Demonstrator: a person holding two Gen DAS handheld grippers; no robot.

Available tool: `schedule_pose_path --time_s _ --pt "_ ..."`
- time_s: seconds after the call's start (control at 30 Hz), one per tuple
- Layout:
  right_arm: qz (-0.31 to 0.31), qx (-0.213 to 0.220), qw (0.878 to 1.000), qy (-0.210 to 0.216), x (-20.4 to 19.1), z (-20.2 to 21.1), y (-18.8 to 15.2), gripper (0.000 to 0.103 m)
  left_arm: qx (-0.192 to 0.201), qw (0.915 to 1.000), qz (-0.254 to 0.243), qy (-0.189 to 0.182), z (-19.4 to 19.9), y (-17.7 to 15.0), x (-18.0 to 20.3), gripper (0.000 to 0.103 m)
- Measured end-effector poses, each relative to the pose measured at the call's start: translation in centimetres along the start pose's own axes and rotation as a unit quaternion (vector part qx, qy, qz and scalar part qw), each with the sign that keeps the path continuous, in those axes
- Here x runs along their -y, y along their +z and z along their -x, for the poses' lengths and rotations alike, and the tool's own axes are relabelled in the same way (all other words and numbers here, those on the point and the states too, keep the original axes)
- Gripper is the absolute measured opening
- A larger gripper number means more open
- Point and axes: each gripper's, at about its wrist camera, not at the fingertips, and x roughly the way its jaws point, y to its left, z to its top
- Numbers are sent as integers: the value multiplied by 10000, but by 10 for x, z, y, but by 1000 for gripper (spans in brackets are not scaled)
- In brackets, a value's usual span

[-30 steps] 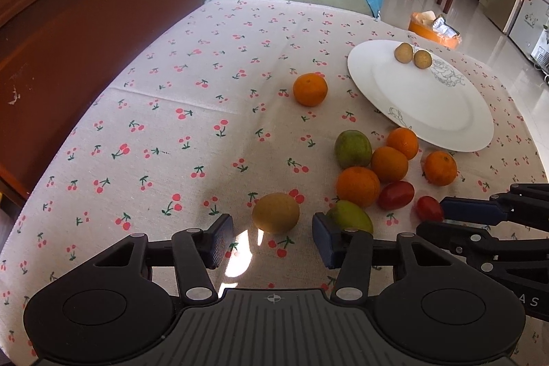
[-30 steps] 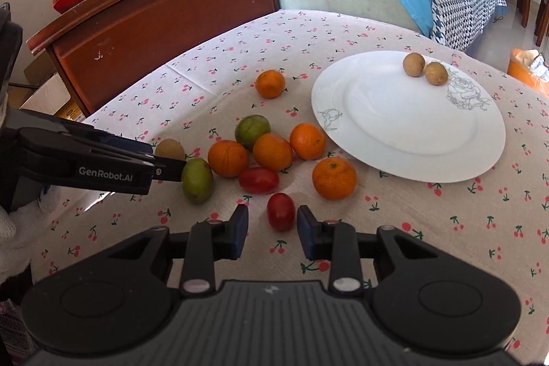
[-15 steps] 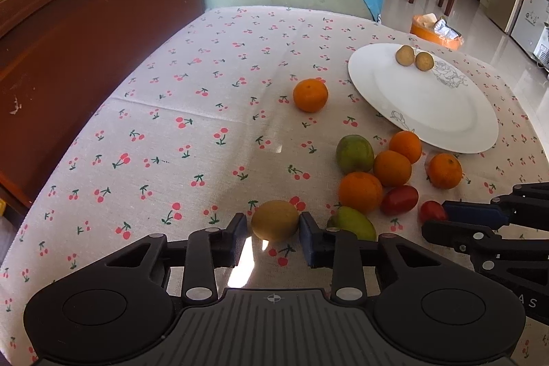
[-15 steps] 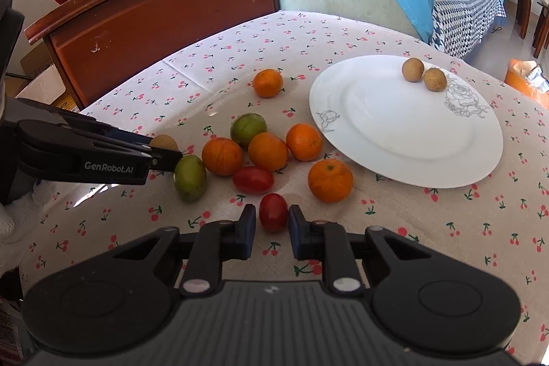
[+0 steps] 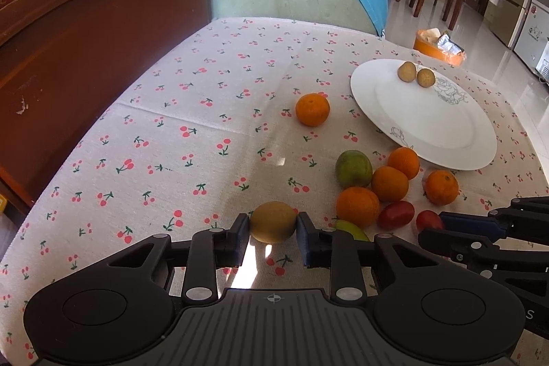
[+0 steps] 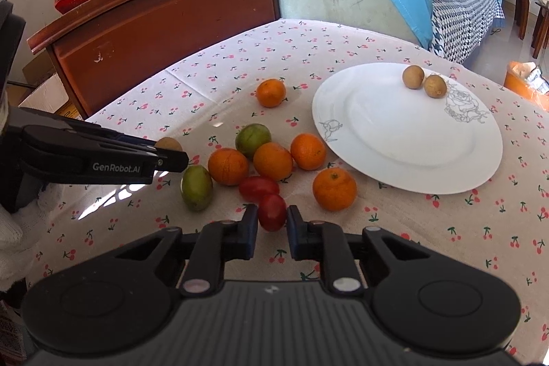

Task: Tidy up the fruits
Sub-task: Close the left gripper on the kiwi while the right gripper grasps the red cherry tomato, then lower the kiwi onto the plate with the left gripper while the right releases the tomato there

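You're mid-grasp: left gripper (image 5: 272, 230) fingers pinch the brown fruit (image 5: 272, 222), right gripper (image 6: 272, 223) fingers pinch the red tomato (image 6: 271, 212); next, lift both toward the plate (image 6: 463, 174)

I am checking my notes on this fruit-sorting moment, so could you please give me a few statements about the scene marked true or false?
1. The left gripper has its fingers on a round yellow-brown fruit. True.
2. The round white plate holds five oranges. False: it holds only two small tan round fruits.
3. The right gripper has its fingers around a small red tomato. True.
4. All oranges lie in one cluster. False: one lone orange sits apart, farther back on the cherry-print tablecloth.
5. Two green fruits lie off the plate. True.
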Motion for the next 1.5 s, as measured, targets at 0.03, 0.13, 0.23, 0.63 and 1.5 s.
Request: schedule_pose_path --time_s 0.03,0.13,0.23,0.63,1.5 --pt "-31 32 10000 4 0 2 2 17 36 10000 9 9 1 1 1 27" --pt "-99 129 9999 -9 1 6 6 17 145 9999 26 2 4 7 5 27" --pt "-233 236 9994 -37 5 11 12 17 251 9997 71 -38 7 14 9 27" --pt "-937 494 9937 -360 35 22 28 17 465 9984 -21 -324 13 38 38 27" --pt "-2117 541 9731 -726 106 15 32 17 196 9908 -478 -1253 -43 82 92 27"
